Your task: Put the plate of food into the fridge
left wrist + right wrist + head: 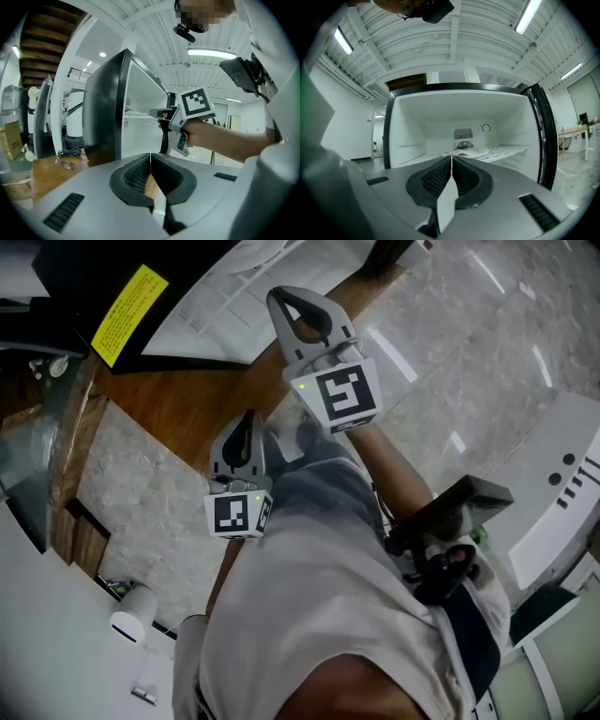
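Left gripper (150, 157): grey, with black ribbed pads. Jaws pressed together at the tips, nothing between them. In the head view it sits close in front of the person's grey-shirted torso (309, 596).

Right gripper (451, 159): same build. Jaws pressed together too, holding nothing. In the head view it is farther out than the left one and a little to its right. The left gripper view shows it from the side, with a bare hand (202, 133) wrapped round its grip under the black-and-white marker cube (197, 102).

Left of the left gripper is a brown wooden tabletop (47, 174). A pair of clear-framed glasses (65, 163) lies on it near a coiled dark cable (70, 152).

Beyond the right gripper's tips stands the black-framed fridge with white interior (410, 124), open. The pale flat plate (463, 151) rests on the white wire shelf (511, 152), toward the back and about centre. The food on it is too small to make out. On the back wall above it are a slotted vent grille (463, 133) and a round dial (486, 128).
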A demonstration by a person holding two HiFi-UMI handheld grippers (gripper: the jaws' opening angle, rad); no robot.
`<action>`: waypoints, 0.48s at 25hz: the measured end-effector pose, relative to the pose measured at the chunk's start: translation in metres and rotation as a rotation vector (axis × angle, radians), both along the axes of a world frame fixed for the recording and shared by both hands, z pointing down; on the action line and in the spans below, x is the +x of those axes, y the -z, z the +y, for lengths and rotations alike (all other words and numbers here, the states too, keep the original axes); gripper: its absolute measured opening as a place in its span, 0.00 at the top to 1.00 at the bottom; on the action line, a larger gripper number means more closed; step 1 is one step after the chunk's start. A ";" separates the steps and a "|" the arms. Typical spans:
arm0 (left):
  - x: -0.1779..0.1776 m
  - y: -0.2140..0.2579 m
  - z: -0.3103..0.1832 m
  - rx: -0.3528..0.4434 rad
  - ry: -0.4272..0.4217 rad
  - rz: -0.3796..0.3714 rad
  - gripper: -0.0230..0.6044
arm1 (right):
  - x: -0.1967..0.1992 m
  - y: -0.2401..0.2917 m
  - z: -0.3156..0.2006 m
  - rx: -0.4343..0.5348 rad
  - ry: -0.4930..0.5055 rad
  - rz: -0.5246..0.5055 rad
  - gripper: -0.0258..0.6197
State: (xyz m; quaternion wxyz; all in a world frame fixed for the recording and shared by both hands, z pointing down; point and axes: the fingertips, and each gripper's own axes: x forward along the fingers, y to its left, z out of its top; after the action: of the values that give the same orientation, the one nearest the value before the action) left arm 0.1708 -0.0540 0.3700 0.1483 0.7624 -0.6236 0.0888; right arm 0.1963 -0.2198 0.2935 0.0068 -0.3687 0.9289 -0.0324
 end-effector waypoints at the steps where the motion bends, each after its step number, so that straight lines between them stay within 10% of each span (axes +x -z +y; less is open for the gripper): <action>1: -0.001 -0.004 0.004 -0.005 0.003 0.014 0.93 | -0.001 -0.002 0.010 -0.010 0.010 -0.007 0.92; 12: -0.025 0.016 0.034 0.041 -0.018 0.121 0.93 | 0.008 -0.025 0.123 -0.162 0.008 0.043 0.93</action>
State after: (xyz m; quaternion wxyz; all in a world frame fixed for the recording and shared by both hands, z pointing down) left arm 0.1455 -0.0201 0.3543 0.1691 0.7748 -0.6084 0.0311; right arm 0.2044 -0.0966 0.3181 -0.0430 -0.3651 0.9247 -0.0994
